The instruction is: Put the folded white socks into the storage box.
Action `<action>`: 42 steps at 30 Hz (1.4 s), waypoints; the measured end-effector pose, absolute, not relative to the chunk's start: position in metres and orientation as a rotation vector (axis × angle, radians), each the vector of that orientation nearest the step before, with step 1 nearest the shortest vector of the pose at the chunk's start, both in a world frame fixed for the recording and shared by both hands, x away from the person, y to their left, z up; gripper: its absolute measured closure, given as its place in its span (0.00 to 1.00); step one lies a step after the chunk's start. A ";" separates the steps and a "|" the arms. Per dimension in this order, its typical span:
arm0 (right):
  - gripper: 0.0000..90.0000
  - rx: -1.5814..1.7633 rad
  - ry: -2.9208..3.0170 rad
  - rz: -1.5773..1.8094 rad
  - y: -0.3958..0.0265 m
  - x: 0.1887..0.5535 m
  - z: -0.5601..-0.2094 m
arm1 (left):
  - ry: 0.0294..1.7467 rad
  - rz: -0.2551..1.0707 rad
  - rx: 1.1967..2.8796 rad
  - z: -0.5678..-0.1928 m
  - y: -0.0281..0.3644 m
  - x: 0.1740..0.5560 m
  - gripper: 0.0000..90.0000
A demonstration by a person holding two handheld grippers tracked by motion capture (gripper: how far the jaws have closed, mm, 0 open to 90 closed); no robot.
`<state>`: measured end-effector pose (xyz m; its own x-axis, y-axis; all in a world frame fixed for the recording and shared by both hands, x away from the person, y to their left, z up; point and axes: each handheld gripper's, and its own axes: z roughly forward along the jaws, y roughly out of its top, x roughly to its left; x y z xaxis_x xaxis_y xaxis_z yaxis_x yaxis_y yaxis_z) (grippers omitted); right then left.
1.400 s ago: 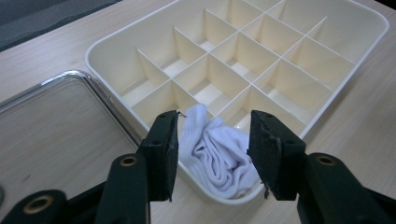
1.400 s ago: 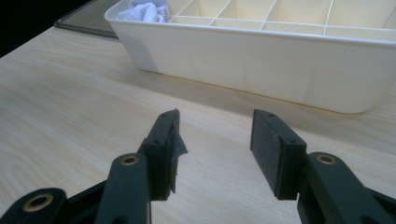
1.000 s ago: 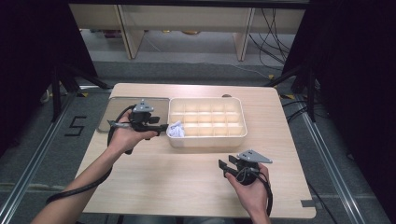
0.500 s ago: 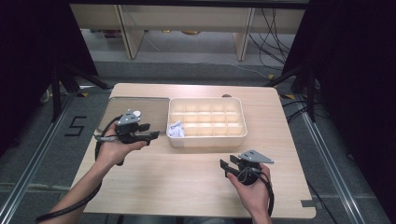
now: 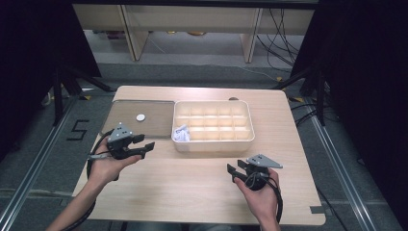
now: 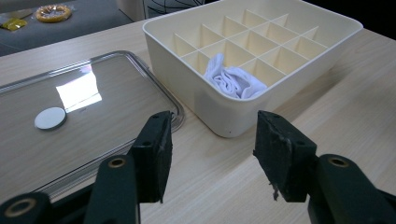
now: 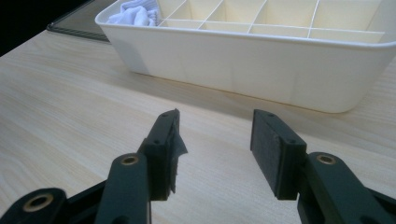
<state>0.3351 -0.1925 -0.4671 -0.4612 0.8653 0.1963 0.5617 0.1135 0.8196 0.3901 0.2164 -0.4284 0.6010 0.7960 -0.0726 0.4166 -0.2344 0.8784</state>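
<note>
Evidently the white crumpled cloth (image 6: 233,80) had been delivered: it lay bunched in a near corner compartment of the cream plastic divided organiser box (image 5: 213,146), at the end closest to the left gripper (image 5: 146,148). That gripper hung a little off the box's left end, over the light wooden table (image 5: 192,192), beside the near edge of the clear plastic lid (image 5: 159,108). Its jaws had just been opening and stood spread wide, with nothing between them — in the left gripper view bare tabletop showed in the gap, and the cloth sat well beyond the fingertips, untouched. That fits a release: the cloth was apart from the pads and rested on its own inside the cell walls, which would keep it from sliding.

Across the table the right gripper (image 5: 233,171) was held low near the front edge, short of the box's long side. Its jaws were likewise parted and empty — the right gripper view showed only wood grain between the pads, and the box wall beyond. It seemed parked there to stay out of the other hand's way.

On the lid, flat to the left of the box, lay a small grey round disc (image 5: 140,117), well apart from both grippers. The remaining compartments looked empty.
</note>
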 end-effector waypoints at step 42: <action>0.59 1.409 2.055 1.267 -0.197 0.336 -0.472 | 1.153 0.631 1.649 -0.501 0.280 0.337 0.49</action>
<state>0.3356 -0.1966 -0.4715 -0.4475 0.8730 0.1940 0.5657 0.1084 0.8174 0.3368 0.2797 -0.5007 0.4126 0.9035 -0.1156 0.3898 -0.0604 0.9189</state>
